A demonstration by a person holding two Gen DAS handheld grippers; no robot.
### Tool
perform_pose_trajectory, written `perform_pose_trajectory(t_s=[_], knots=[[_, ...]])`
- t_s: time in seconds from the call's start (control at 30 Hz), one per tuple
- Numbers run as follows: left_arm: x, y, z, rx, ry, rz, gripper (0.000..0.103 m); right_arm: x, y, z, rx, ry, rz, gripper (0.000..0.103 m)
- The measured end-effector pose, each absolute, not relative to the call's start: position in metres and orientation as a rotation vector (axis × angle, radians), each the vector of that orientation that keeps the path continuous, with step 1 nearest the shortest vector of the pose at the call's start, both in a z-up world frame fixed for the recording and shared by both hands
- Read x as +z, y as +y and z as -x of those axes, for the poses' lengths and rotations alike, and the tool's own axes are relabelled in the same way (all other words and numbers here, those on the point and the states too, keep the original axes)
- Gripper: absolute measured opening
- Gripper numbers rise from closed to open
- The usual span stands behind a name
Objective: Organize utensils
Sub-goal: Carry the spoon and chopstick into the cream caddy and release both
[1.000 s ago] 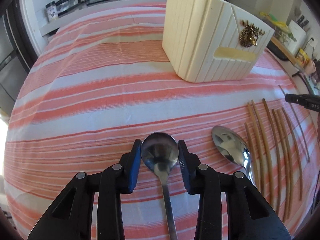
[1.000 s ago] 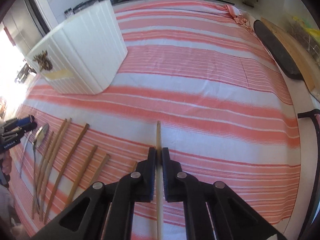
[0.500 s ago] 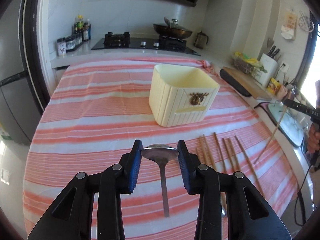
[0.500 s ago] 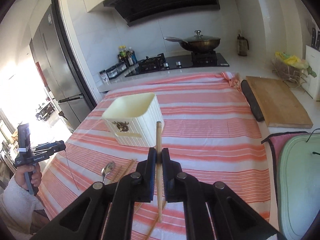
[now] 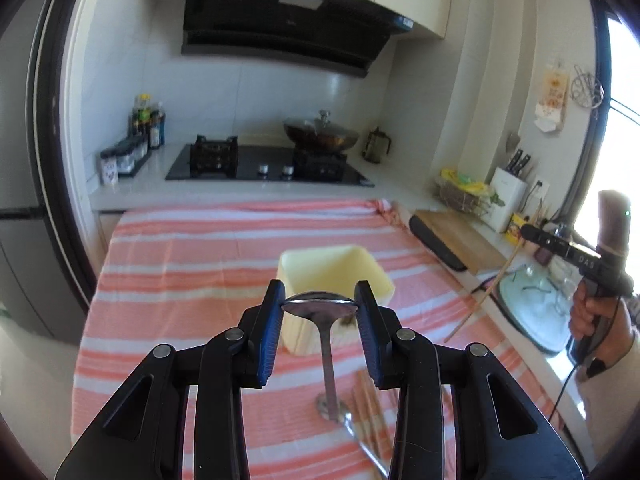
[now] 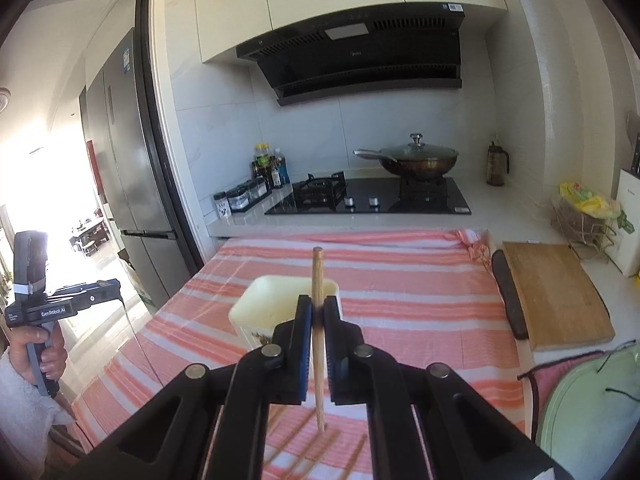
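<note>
The spoon (image 5: 320, 308) is clamped by its bowl in the left tongs (image 5: 320, 312), handle hanging down, above the striped surface (image 5: 192, 256). The right tongs (image 6: 318, 320) are closed on one chopstick (image 6: 317, 280). The cream holder (image 5: 332, 268) stands beyond; loose chopsticks (image 5: 370, 412) lie below.

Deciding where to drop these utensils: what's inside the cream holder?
The cream holder shows only bare inner walls from the left wrist view; its bottom is hidden behind the spoon and near wall.
</note>
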State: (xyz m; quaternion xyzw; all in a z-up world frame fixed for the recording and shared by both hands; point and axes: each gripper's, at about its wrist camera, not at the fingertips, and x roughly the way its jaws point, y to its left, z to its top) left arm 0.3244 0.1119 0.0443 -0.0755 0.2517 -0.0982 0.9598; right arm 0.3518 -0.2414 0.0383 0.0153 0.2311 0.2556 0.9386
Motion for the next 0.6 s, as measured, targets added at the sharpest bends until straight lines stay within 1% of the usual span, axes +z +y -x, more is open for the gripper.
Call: perform_pose_trajectory(t_s=[0.07,0.17,0.23,0.33,0.43,0.53,0.6], knots=[[0.068,0.108,-0.34,-0.173,0.443,0.143,0.036,0.056,-0.233,-0.361,0.52,0.413,-0.04,0.006],[0.087,0.103,-0.365,-0.146,0.358,0.159,0.036,0.075,-0.214,-0.372,0.498,0.302,-0.033,0.006],[0.088,0.096,-0.384,-0.123,0.326,0.167,0.036,0.078,-0.2,-0.38,0.488,0.245,-0.019,0.006],[0.074,0.091,-0.415,-0.109,0.334,0.193,0.036,0.067,-0.179,-0.398,0.49,0.204,-0.001,0.006],[0.049,0.085,-0.448,-0.098,0.413,0.199,0.036,0.044,-0.162,-0.424,0.503,0.262,0.009,0.006],[0.016,0.083,-0.481,-0.097,0.555,0.205,0.036,0.016,-0.149,-0.454,0.518,0.391,0.023,0.006],[-0.007,0.084,-0.501,-0.094,0.665,0.213,0.036,-0.002,-0.142,-0.476,0.518,0.51,0.024,0.006]])
